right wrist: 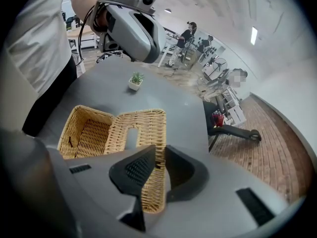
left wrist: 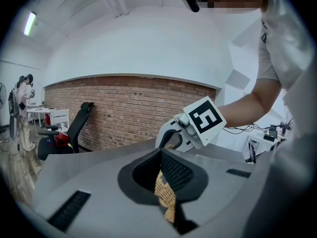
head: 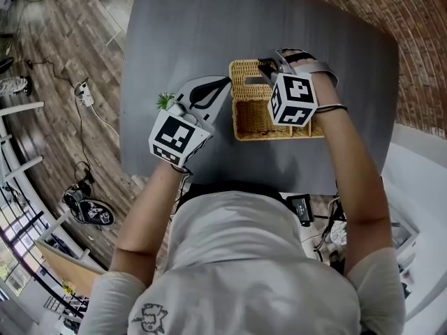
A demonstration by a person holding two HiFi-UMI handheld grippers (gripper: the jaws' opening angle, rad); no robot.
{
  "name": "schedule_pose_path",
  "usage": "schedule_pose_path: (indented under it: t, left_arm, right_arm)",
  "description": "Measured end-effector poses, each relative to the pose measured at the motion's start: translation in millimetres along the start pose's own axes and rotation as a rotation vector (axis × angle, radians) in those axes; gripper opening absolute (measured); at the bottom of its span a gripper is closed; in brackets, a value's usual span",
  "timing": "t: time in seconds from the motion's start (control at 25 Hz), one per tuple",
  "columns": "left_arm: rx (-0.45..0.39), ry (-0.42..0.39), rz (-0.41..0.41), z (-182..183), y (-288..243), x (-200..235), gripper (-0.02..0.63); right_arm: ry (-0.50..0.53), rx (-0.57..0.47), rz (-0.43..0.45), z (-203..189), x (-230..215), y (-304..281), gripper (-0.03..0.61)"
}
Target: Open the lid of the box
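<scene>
On the grey counter point(head: 209, 33), the rectangular woven wicker box point(head: 251, 117) stands open near the middle. Its flat wicker lid point(head: 241, 70), which has a slot cut in it, is turned back and lies at 12 o'clock from the box, joined to the far rim. Your right gripper point(head: 269, 67) is clenched on the free edge of this lid. Your left gripper point(head: 225, 82) comes in from 9 o'clock and is clamped on a wicker edge of the box on that side. A small green plant in a white pot point(head: 165, 101) stands farther out at 9 o'clock, apart from the box.
</scene>
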State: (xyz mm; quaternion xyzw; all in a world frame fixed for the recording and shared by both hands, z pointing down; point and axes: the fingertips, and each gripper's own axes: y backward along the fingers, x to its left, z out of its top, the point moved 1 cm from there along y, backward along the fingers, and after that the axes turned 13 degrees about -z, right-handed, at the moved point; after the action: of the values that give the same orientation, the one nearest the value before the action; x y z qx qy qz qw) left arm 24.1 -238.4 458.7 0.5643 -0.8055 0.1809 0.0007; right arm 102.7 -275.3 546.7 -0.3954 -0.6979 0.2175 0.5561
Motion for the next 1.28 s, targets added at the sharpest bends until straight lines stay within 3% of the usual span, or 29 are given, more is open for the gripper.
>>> schedule_pose_path:
  t: [0.44,0.56,0.84,1.28]
  left_arm:
    - [0.002,0.003,0.007,-3.0,-8.4,4.2,0.011]
    - [0.001,0.003,0.005,-1.7,-7.6,3.8,0.011]
    - [-0.005,-0.013,-0.005,5.4,-2.1,-3.6,0.011]
    - [-0.025,-0.061,-0.048,18.6,24.0,-30.2,0.011]
  right_arm:
    - [0.032,0.015,-0.030,-6.4,0.3,-13.7,0.062]
    - [0.039,0.016,-0.054,-5.0,-3.1,-12.8,0.034]
    - [0.044,0.015,-0.092,3.7,-5.9,-1.0,0.049]
    - [-0.039,0.023,-0.131,30.3,16.9,36.2,0.049]
